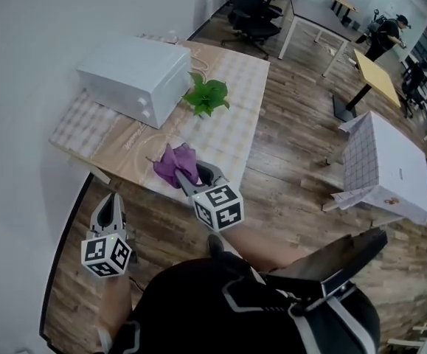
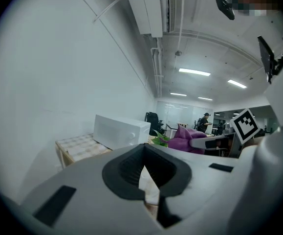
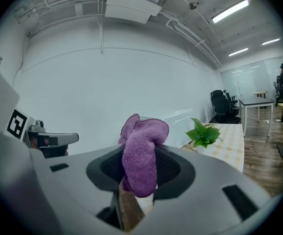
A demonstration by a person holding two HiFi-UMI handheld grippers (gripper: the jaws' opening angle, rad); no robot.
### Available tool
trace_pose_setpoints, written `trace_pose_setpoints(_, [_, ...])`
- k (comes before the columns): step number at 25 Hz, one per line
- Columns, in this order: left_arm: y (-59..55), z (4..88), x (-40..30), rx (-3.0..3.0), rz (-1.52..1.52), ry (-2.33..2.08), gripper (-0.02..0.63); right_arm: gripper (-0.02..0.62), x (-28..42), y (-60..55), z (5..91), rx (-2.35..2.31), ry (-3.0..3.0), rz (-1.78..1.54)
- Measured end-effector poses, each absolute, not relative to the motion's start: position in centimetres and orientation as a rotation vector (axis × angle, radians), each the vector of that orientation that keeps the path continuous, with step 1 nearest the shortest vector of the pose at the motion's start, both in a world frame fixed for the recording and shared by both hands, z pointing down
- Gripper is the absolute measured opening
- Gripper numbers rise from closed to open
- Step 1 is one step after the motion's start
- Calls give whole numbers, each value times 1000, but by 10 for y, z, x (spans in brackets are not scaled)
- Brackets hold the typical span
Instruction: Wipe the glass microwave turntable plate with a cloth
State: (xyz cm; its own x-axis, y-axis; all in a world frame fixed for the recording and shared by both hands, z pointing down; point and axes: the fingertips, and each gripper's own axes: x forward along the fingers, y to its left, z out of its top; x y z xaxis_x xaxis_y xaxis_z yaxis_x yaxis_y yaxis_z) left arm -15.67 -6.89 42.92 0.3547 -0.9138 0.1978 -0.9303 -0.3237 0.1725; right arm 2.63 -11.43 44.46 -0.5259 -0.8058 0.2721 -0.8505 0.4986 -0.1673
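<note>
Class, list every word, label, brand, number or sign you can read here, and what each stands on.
Readable text: none.
Marker cube of the left gripper: black-and-white square pattern, no words.
Marker cube of the right gripper: the same.
Microwave: no legible brand.
Small mark on the cloth-covered table: too small to read.

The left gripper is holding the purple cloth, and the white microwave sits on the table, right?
Not quite. The right gripper holds the purple cloth, as the right gripper view shows; the left gripper holds nothing. The white microwave does sit on the table.
</note>
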Motion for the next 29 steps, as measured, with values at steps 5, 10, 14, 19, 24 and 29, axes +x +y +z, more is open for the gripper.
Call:
trace_pose_setpoints(5, [-68,429,-158,2375,67,-1624,3,133,25,-108,440,1442,-2551,369])
trace_pose_setpoints(10, [-63,423,-157,2396,22,-1620,3,132,25,-106,435,1465,-2548,356])
trace_pose_setpoints(14, [-62,426,-152,2409,13,-1578,2,132,26,-103,434,1465,-2543,335])
trace_pose_setpoints(19, [-63,427,-152,2423,39,-1582,3,132,27,-105,435,1478,-2536,346])
trace_pose_setpoints(24, [-65,422,-151,2438,28,-1561,3,132,28,-108,435,1484,-2536,360])
trace_pose_setpoints(29, [-66,423,-148,2447,23,-1545,3,132,31,-110,438,1496,-2524,384])
